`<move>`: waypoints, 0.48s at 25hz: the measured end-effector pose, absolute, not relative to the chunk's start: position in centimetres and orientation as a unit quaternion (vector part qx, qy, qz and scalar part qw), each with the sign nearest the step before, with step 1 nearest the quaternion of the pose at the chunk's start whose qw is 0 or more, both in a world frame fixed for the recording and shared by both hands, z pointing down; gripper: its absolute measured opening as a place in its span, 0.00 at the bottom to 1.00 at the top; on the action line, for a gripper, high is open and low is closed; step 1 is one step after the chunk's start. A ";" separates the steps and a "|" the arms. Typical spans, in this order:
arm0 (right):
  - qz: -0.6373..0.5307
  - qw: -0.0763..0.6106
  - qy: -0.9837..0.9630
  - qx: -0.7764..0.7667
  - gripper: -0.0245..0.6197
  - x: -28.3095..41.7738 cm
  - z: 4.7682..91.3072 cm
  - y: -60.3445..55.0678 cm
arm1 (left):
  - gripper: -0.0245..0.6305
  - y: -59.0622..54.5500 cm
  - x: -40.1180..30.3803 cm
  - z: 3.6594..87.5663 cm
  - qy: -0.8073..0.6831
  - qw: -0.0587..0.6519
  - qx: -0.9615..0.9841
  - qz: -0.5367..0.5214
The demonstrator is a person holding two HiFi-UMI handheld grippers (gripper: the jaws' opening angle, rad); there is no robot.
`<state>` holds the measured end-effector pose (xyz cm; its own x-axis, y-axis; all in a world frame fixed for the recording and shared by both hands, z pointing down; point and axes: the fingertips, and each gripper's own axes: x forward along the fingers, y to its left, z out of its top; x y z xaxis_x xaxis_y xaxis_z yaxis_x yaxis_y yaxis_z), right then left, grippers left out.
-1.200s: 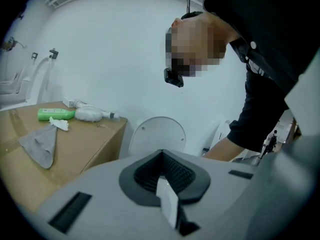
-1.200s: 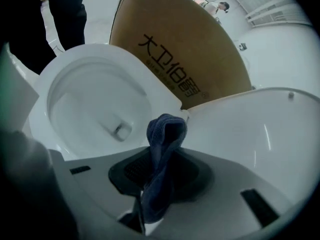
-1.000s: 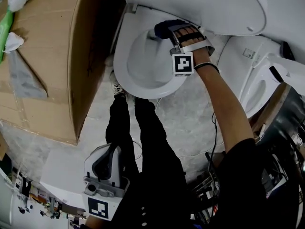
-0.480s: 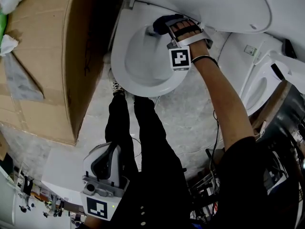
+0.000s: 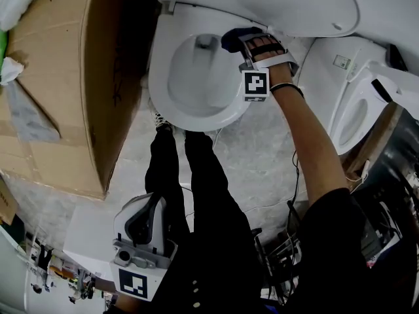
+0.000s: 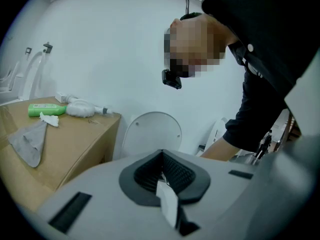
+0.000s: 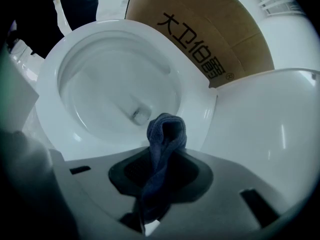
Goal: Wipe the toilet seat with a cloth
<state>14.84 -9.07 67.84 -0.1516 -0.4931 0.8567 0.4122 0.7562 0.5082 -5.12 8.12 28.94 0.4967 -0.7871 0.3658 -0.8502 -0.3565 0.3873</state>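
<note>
Navy ribbed cloth (image 7: 165, 134) is folded into a wad and pinched in the right gripper (image 7: 161, 181). The jaws are closed on it so a rounded tip pokes out ahead as the wiping face. It sits at the rear of the seat (image 5: 159, 84), just beside the raised lid (image 5: 262, 5); contact looks likely, but I can't confirm it. Seat is a glossy, smooth white oval ring, so the cloth should glide; left gripper (image 5: 143, 237) hangs low by the leg (image 5: 163, 175), jaws together on nothing, probably just out of the way.
</note>
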 end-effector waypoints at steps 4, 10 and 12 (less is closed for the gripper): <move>-0.318 0.661 -0.679 0.041 0.18 16.5 68.0 -8.3 | 0.05 8.1 -4.7 28.8 -0.493 0.269 0.826 0.059; -0.273 0.673 -0.686 0.049 0.18 18.7 68.3 -6.9 | 0.05 8.3 -4.0 28.4 -0.484 0.265 0.832 0.061; -0.256 0.676 -0.689 0.054 0.18 19.5 68.5 -6.3 | 0.05 8.4 -3.9 28.3 -0.481 0.264 0.834 0.062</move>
<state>19.55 -6.27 68.46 -0.0800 -0.4203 0.9038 0.2729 0.8629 0.4254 -3.88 8.36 28.30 0.5292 -0.7697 0.3571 -0.8349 -0.3972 0.3810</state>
